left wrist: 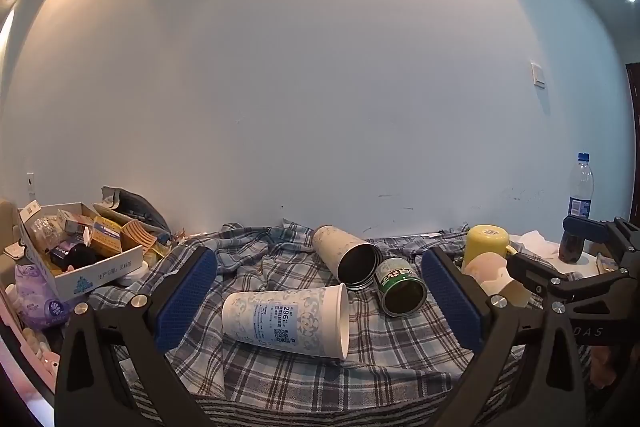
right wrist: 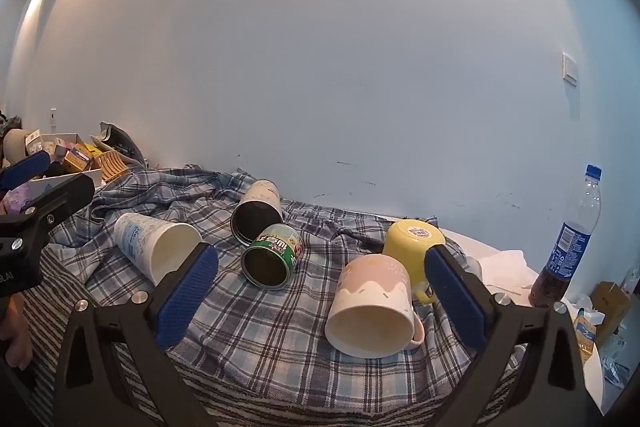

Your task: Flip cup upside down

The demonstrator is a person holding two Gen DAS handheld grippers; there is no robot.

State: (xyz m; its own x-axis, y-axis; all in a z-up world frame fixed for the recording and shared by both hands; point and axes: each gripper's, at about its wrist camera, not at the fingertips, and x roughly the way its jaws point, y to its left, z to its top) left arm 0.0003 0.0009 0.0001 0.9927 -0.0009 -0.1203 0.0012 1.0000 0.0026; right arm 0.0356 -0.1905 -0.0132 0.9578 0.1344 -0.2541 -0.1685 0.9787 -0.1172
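Observation:
A white-and-blue paper cup (left wrist: 286, 319) lies on its side on the plaid cloth (left wrist: 400, 359), mouth to the right, between my left gripper's (left wrist: 320, 291) open, empty blue pads. In the right wrist view the same cup (right wrist: 156, 247) lies at left. A pink-and-white mug (right wrist: 372, 303) lies on its side, mouth toward the camera, between my right gripper's (right wrist: 322, 291) open, empty pads. A yellow mug (right wrist: 416, 243) stands upside down behind it. A marbled tumbler (right wrist: 258, 211) and a green can (right wrist: 274, 255) lie on their sides mid-cloth.
A cardboard box of clutter (left wrist: 76, 255) stands at far left. A cola bottle (right wrist: 568, 247) stands at the right on the white table (right wrist: 504, 263), with small cartons (right wrist: 604, 303) beside it. The wall rises right behind the cloth.

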